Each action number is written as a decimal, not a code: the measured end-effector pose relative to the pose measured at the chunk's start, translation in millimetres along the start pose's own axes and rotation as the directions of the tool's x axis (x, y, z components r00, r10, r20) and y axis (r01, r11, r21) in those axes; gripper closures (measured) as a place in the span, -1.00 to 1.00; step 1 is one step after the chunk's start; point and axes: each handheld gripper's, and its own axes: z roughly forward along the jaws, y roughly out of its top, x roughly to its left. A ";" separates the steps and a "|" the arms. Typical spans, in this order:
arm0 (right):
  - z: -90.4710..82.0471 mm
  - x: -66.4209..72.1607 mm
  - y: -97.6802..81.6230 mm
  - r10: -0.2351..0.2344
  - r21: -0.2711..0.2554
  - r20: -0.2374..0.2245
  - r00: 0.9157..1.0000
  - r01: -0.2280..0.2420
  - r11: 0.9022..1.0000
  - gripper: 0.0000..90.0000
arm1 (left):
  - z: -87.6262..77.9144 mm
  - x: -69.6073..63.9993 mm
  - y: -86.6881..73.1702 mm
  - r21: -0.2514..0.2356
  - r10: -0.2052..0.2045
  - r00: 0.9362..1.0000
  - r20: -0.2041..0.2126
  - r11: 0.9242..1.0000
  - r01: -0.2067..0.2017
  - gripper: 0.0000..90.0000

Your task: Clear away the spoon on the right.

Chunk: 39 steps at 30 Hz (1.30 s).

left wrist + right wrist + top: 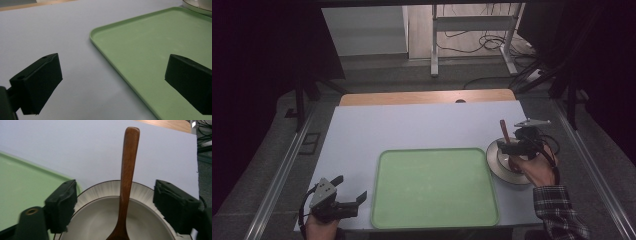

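Wooden spoon (127, 180) stood in the bowl (100, 220), handle running away between the right tool's (113, 205) open, empty jaws; left tool (349, 192) open, empty, well apart.

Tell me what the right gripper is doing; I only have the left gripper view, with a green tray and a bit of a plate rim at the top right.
Observer: The right gripper stands over a bowl on a ribbed plate, jaws either side of a wooden spoon that rests in the bowl.
Operator: Is it gripping the spoon?
Observer: No, the pads are clear of the handle on both sides.
Operator: Where is the plate relative to the tray?
Observer: In the high view it sits just off the right edge of the green tray, on the white table cover.
Operator: And my left gripper?
Observer: The left gripper is open, near the tray's left edge, holding nothing.
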 end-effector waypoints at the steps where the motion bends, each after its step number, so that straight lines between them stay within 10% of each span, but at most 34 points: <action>1: 1.4 -0.7 1.4 0.003 0.003 0.006 1.000 -0.003 1.000 -0.42 | 0.0 -0.1 0.1 0.001 0.000 1.000 0.000 1.000 0.000 -0.98; 21: 29.6 -7.4 27.1 -0.029 0.124 0.031 0.999 0.025 0.992 0.66 | 1.6 -0.6 -0.6 0.024 0.007 1.000 0.002 1.000 -0.007 -0.97; 39: 9.5 -10.7 39.8 0.015 0.140 -0.025 1.000 -0.012 0.990 0.72 | 0.8 -0.5 -0.7 0.022 0.008 1.000 -0.004 1.000 -0.008 -0.96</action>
